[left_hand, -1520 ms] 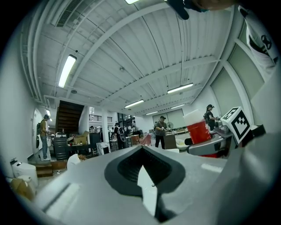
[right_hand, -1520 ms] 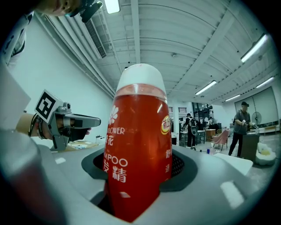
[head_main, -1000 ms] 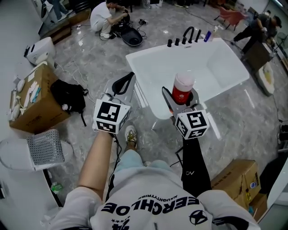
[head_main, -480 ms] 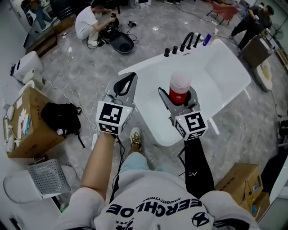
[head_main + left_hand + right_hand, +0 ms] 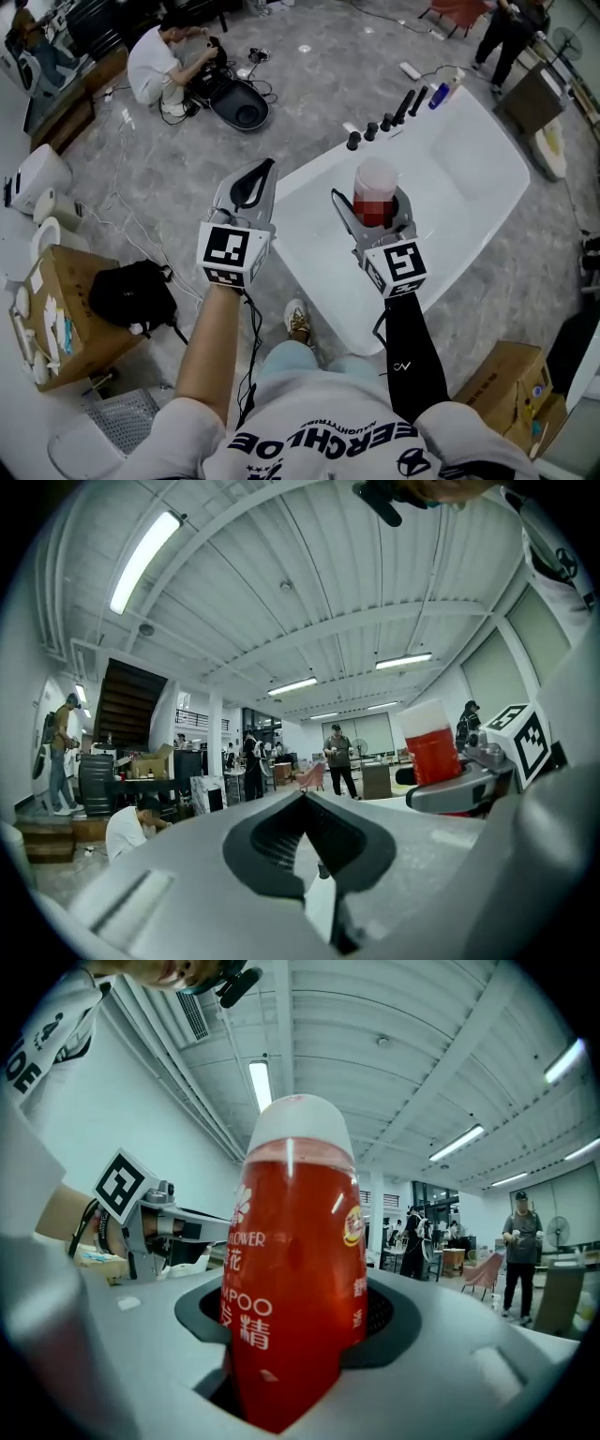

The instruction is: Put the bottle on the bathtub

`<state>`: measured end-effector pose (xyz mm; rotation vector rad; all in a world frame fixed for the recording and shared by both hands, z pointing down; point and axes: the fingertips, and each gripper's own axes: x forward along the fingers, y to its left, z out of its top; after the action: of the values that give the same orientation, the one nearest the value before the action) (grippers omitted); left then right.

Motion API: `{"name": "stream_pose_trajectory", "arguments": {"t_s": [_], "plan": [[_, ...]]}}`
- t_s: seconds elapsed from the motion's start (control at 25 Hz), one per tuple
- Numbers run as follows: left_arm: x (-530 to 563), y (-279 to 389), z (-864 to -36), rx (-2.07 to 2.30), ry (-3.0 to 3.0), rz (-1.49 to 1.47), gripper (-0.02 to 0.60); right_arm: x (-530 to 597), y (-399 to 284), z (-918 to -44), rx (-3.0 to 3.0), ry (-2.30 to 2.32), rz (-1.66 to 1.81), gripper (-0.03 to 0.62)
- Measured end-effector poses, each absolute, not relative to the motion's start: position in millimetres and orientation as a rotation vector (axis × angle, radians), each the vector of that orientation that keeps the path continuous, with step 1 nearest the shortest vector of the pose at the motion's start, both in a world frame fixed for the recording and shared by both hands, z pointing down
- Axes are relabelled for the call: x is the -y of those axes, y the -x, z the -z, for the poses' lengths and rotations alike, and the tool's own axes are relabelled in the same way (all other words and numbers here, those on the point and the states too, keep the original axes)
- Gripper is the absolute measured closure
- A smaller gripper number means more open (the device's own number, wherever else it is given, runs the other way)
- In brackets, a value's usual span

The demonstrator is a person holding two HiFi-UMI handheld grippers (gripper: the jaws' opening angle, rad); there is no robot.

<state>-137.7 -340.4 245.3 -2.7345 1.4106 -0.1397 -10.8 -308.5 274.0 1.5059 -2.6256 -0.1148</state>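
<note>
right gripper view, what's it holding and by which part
The right gripper grips the red bottle around its lower body, white cap up. The left gripper is shut on nothing.

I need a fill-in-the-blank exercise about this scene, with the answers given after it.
The right gripper is clamped on a ___ bottle.
The bottle's cap is ___.
The left gripper has its jaws ___, with nothing between them.
The taps on the bathtub rim are ___.
Missing words: red, white, shut, black.
</note>
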Motion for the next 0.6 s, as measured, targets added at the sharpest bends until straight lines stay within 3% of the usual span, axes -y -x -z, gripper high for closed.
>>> {"name": "stream_pose_trajectory", "arguments": {"t_s": [0.6], "plan": [[440.3,142.6,-298.0,-1.332,2.785,0.131,0.581,398.3,28.4,-319.2,2.61,-1.6,0.019,0.29]]}}
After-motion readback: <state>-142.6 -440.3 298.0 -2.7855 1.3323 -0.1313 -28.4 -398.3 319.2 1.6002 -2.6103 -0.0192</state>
